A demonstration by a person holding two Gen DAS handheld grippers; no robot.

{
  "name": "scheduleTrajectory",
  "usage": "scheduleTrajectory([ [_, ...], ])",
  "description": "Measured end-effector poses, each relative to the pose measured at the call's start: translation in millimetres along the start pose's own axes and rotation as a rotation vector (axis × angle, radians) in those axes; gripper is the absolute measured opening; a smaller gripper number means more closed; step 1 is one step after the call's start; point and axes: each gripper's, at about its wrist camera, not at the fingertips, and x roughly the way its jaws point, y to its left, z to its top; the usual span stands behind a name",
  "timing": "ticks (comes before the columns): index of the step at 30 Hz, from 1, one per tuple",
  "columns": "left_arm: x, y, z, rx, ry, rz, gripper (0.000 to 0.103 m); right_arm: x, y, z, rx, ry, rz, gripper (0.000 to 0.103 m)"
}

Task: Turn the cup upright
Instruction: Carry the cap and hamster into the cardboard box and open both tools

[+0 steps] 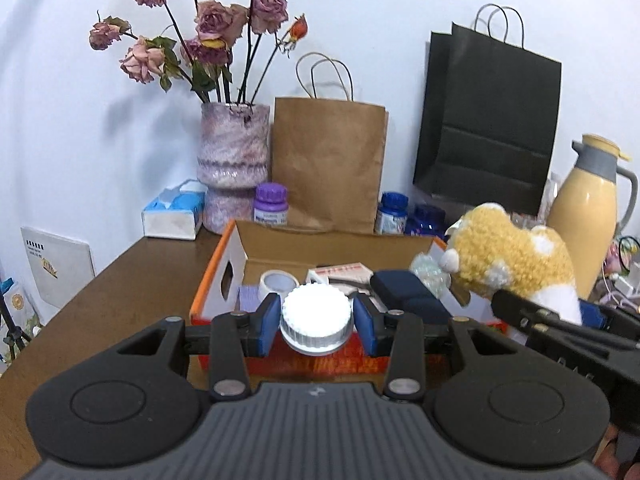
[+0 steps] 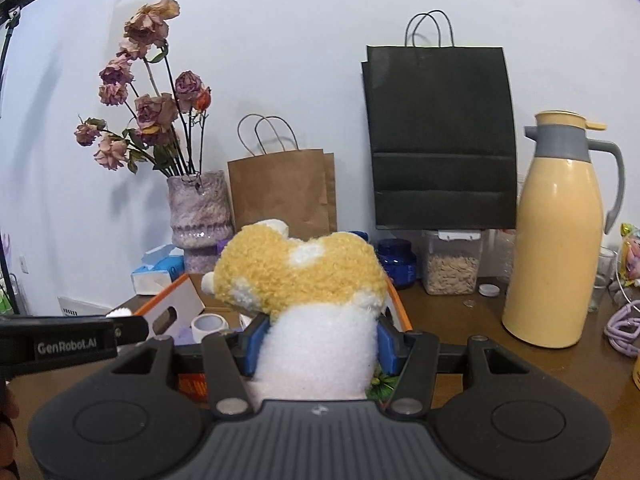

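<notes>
My left gripper [image 1: 316,320] is shut on a white ribbed-cap container [image 1: 316,314], held above the front wall of an open orange-and-white cardboard box [image 1: 218,280]. Its tip with the white cap [image 2: 120,313] shows at the left of the right wrist view. My right gripper [image 2: 316,344] is shut on a yellow-and-white plush toy [image 2: 300,272], held over the box's right side; the plush toy [image 1: 508,256] also shows at the right of the left wrist view. A clear glass [image 2: 606,276] stands upright behind the thermos. I cannot make out an overturned cup.
The box holds a white round roll [image 1: 278,282], a dark case [image 1: 408,294] and papers. Behind it are a vase of dried roses [image 1: 234,168], a brown paper bag [image 1: 328,164], a black paper bag [image 2: 440,136], a tissue box [image 1: 174,216], jars, and a yellow thermos [image 2: 560,240].
</notes>
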Motion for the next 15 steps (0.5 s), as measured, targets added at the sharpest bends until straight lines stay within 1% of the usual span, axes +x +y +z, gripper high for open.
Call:
scheduleTrajectory([
  [5, 14.6, 6.7, 13.9, -0.024, -0.014, 0.001, 0.041, 17.7, 10.8, 10.6, -0.011, 0.000, 0.008, 0.053],
  [10, 34.2, 13.9, 24.7, -0.043, -0.010, 0.001, 0.041, 37.4, 15.1, 19.3, -0.021, 0.004, 0.016, 0.053],
  [15, 51.1, 16.6, 32.6, -0.041, -0.009, 0.004, 0.041, 57.2, 13.6, 26.5, -0.009, 0.032, 0.037, 0.053],
])
